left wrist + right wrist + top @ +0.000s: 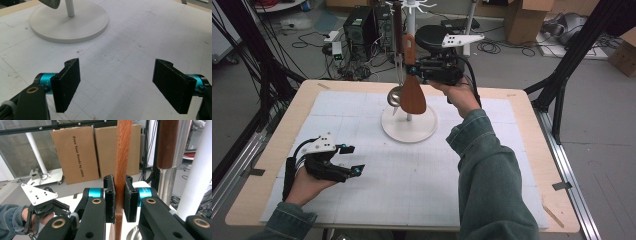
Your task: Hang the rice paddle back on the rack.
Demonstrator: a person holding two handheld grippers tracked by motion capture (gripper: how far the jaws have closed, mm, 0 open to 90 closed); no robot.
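Right gripper (412, 70): raised beside the white stand (409, 126) at the far middle of the table; its jaws are closed on the handle of a wooden spatula (412, 92), pinched flat between the two pads, as seen in the right gripper view (119, 201).
Why held so: the grip is taken mid-handle, below the hooks at the top of the stand — judged to be for hanging the spatula on the rack or lifting it off; which of the two cannot be told.
Wooden spatula: reddish-brown, visibly grained, a narrow straight handle (123, 157) widening to a rounded blade that hangs upright just above the stand's round base.
Neighbours: a metal ladle (395, 95) with a dark wooden grip hangs just beside it, close enough to be knocked.
Left gripper (352, 160): rested low over the white mat (412, 185) at the near left, well apart from the stand — jaws wide open, nothing between them (116, 82); judged idle.
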